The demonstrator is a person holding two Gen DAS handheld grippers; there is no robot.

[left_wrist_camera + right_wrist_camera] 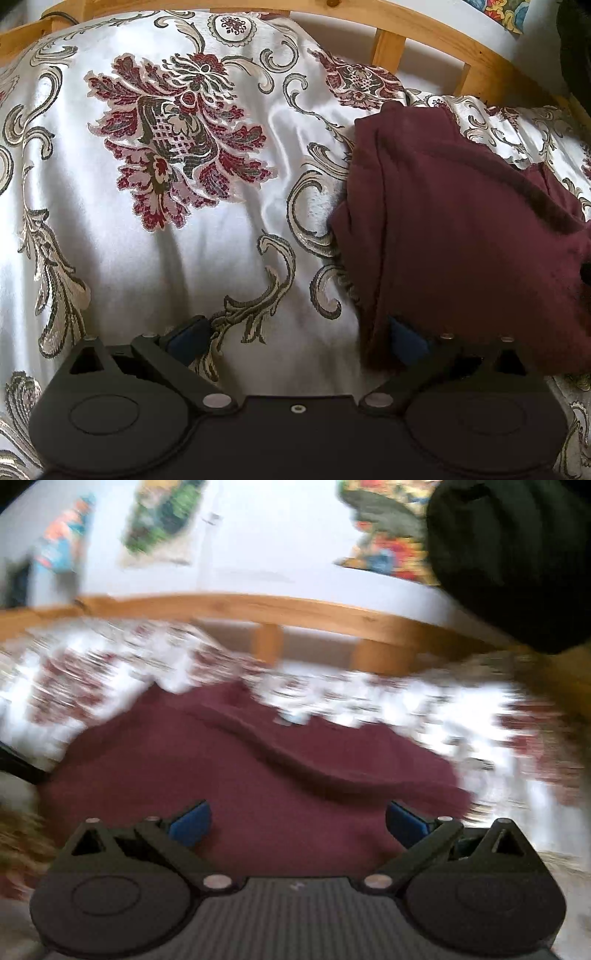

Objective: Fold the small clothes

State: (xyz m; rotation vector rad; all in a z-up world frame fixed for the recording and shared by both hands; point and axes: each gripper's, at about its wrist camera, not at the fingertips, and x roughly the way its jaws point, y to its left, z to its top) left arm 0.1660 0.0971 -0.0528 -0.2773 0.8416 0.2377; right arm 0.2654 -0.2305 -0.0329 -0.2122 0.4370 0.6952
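Observation:
A maroon garment (454,236) lies bunched and partly folded on the floral bedspread (155,229), at the right of the left wrist view. My left gripper (295,341) is open, low over the bedspread; its right finger (404,341) is at the garment's lower left edge, its left finger over bare bedspread. In the blurred right wrist view the same garment (258,775) fills the middle. My right gripper (297,823) is open above it and holds nothing.
A wooden bed rail (388,26) with slats runs along the far side; it also shows in the right wrist view (258,609). A white wall with colourful pictures (162,520) is behind. A dark object (517,554) hangs at upper right.

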